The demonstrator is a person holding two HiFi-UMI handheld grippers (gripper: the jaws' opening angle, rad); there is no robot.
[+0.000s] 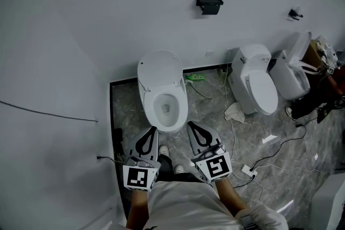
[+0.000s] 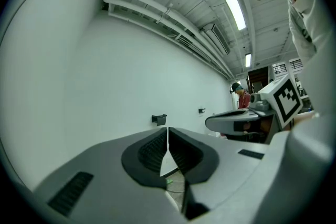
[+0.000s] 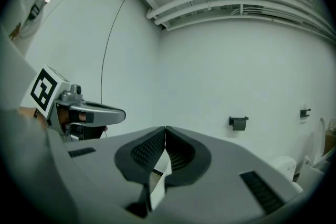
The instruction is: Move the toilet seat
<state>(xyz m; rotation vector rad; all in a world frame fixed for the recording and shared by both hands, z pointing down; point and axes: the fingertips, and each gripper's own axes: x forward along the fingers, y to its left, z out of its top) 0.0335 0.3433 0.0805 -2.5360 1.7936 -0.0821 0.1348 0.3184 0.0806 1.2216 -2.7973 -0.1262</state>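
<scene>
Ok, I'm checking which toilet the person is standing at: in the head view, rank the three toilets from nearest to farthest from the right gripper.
1. The open toilet, just ahead of the right gripper and slightly to its left.
2. The closed-lid toilet, off to the right.
3. The far-right toilet, near the picture's right edge.

Test washroom, three toilets (image 1: 163, 97), wall holder (image 1: 209, 5)

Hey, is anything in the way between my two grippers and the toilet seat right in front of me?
Nothing visible. The left gripper and right gripper, both shut and empty, sit close to the front edge of the toilet seat, one on each side. Only grey floor shows around them.
</scene>
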